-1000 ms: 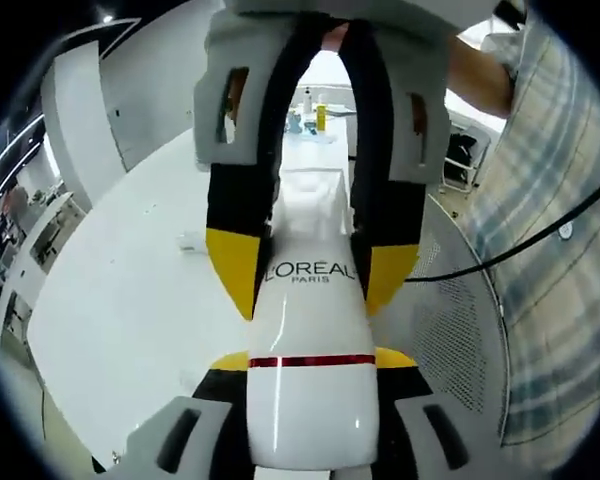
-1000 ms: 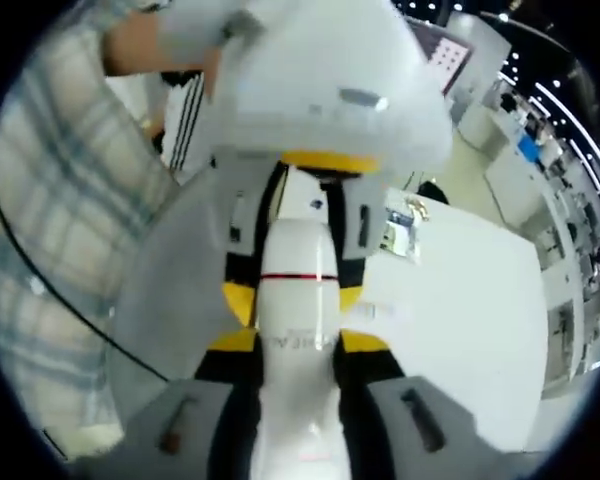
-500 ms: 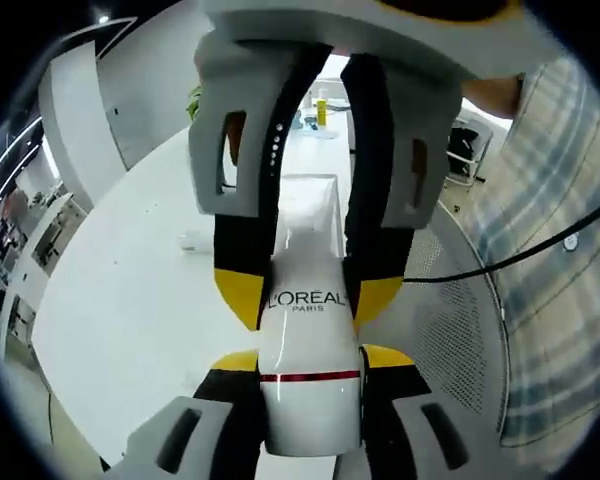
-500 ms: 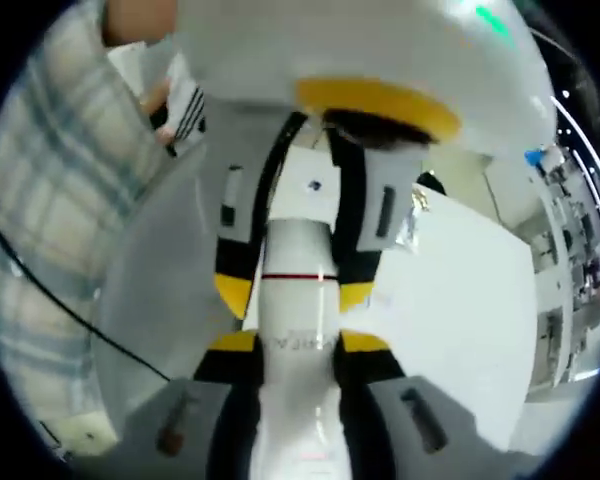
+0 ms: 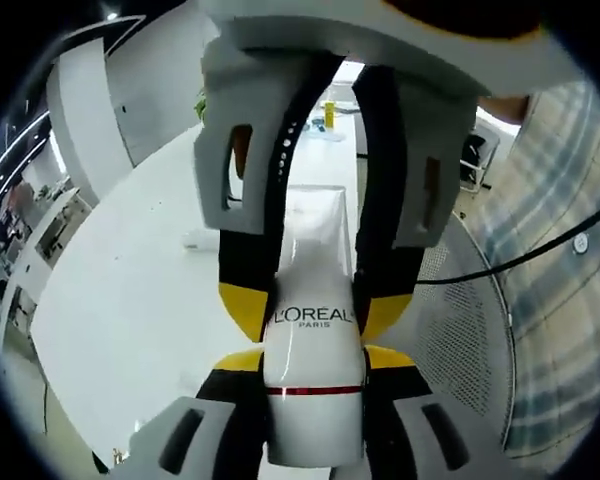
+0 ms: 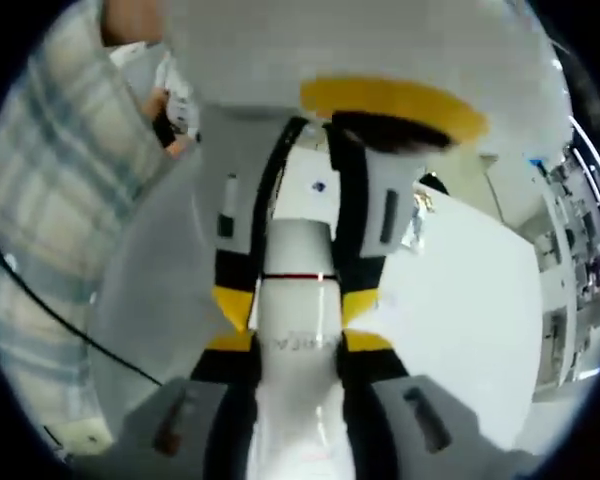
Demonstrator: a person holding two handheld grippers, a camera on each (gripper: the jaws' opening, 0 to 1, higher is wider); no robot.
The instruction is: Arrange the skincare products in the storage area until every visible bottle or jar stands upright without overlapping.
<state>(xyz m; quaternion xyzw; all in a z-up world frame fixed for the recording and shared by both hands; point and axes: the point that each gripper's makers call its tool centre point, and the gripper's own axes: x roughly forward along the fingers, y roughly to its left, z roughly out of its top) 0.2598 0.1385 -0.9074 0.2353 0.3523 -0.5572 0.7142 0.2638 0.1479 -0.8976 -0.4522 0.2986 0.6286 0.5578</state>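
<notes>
A: Because both tools meet head-on, what does each one hold?

B: One white tube [image 5: 313, 345]. The left tool [image 5: 313, 352] is clamped on its lower body, at the red band. The right tool [image 6: 296, 345] is clamped on the printed end of the tube [image 6: 296, 300], and enters the left gripper view from above.

A: Why two grips on one item?

B: Probably a handover or a re-orientation, so that the tube can be set upright. It is held in the air between the tools.

A: What lies beyond them?

B: The white worktop [image 5: 130, 300]; a perforated panel [image 5: 460, 330] to the right of the left tool; small bottles [image 5: 330, 113] far ahead.
</notes>
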